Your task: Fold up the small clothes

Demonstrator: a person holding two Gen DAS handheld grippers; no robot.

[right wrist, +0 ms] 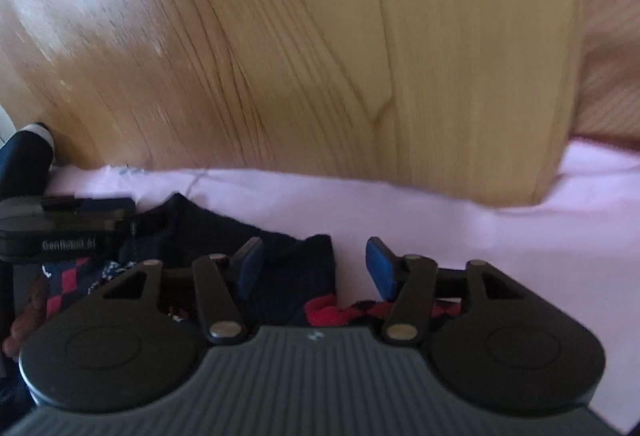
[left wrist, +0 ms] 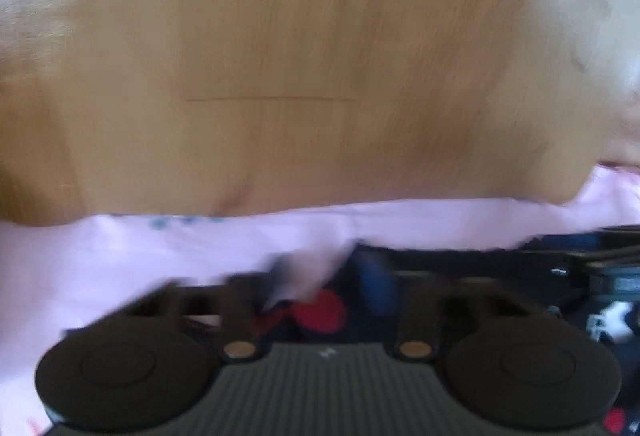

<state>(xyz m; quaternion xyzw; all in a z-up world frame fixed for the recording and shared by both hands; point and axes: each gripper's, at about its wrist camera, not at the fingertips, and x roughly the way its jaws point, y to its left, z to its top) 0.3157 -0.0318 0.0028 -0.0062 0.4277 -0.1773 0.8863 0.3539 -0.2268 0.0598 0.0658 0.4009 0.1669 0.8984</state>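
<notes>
Right gripper (right wrist: 314,264), jaws apart, was poised over navy/red garment (right wrist: 280,256) on pink cloth (right wrist: 440,228), grasp judged next; left gripper (left wrist: 320,276) blurred, fingers' state couldn't be told.

Right claw (right wrist: 314,268) agape; left claw (left wrist: 320,276) blurred.

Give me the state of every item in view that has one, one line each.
Right tongs: open, blue pads apart, over the dark garment, gripping nothing.
Left tongs: blurred; open or shut cannot be told.
Dark garment: navy with red checks, rumpled, not folded flat, lying on the pink cloth.
Pink cloth: spread over the wooden surface, edge slightly wavy.
Wooden surface: bare beyond the cloth.
</notes>
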